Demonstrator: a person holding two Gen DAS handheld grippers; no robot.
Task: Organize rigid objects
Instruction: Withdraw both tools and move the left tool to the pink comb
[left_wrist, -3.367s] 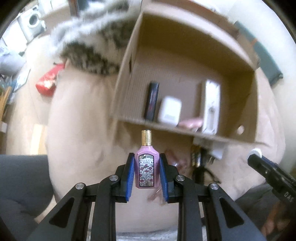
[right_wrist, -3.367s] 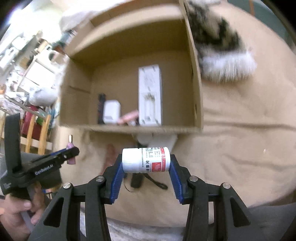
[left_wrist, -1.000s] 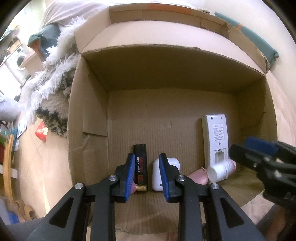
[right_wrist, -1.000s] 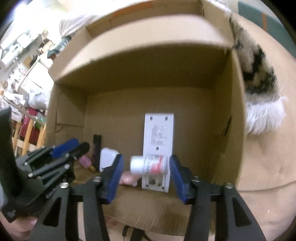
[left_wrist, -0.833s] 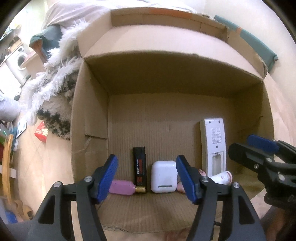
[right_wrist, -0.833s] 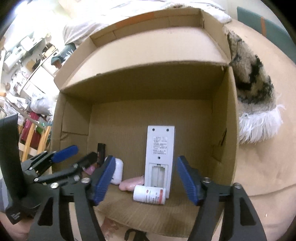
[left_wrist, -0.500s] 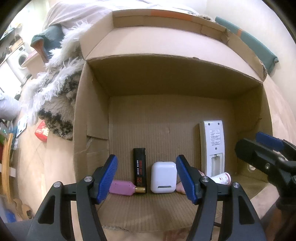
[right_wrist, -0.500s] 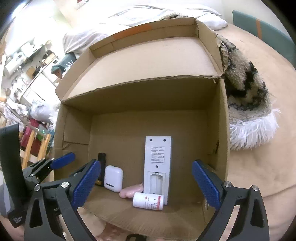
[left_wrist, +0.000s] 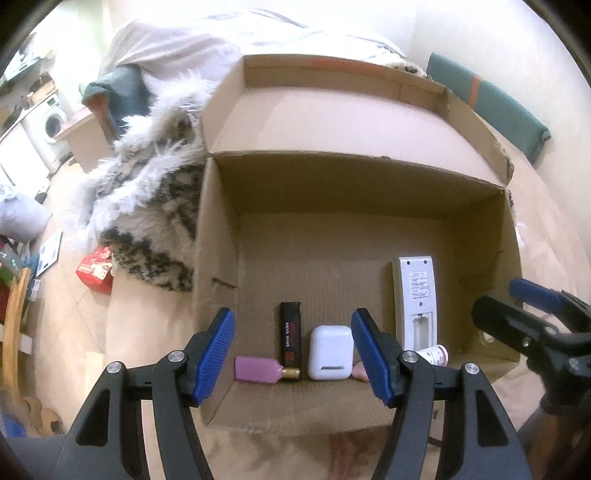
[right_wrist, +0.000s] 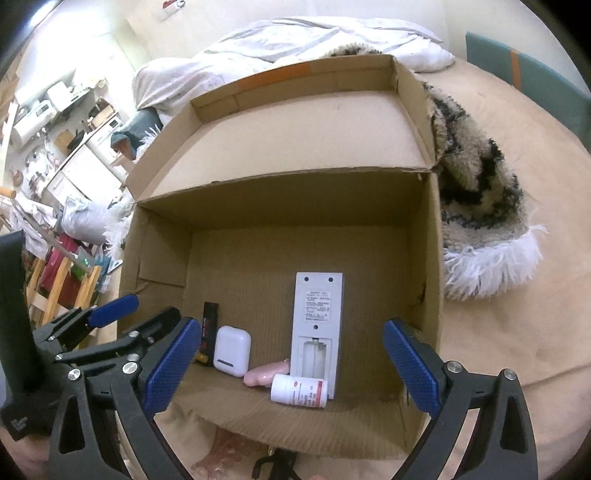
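Box: cardboard box (left_wrist: 221, 236) lying open on a beige bed cover, its contents lined along the near wall; listed below from 9 o'clock to 3 o'clock.
Left hand-held gripper (left_wrist: 291, 354): blue pads spread wide, nothing between them, poised at the box mouth.
Perfume bottle (left_wrist: 258, 370): pink, on its side at the 9 o'clock end of the row, gold cap touching the lighter. Judged glass, so rigid, smooth and breakable; best taken across the flat faces of the body, not the cap.
Lighter (left_wrist: 290, 339): black, slim, pointing toward 12 o'clock. Judged light and stiff; grip across the narrow sides.
Earbud case (left_wrist: 330, 352): white, rounded, just beside the lighter. Judged light and slippery; grip at mid-body.
Pink object (right_wrist: 264, 373): partly hidden between case and remote; identity cannot be told.
Remote (right_wrist: 318, 325): white, back up, battery bay uncovered, long axis toward 12 o'clock. Judged stiff and light; grip across its width.
Pill bottle (right_wrist: 299, 390): white with a red-marked label, on its side, touching the remote's near end. Judged light and liable to roll; grip across the cylinder.
Right hand-held gripper (right_wrist: 291, 363): pads at their widest, nothing between them, facing the box at its 3 o'clock half.
Fur throw (right_wrist: 480, 206): outside the box, at 2 o'clock.
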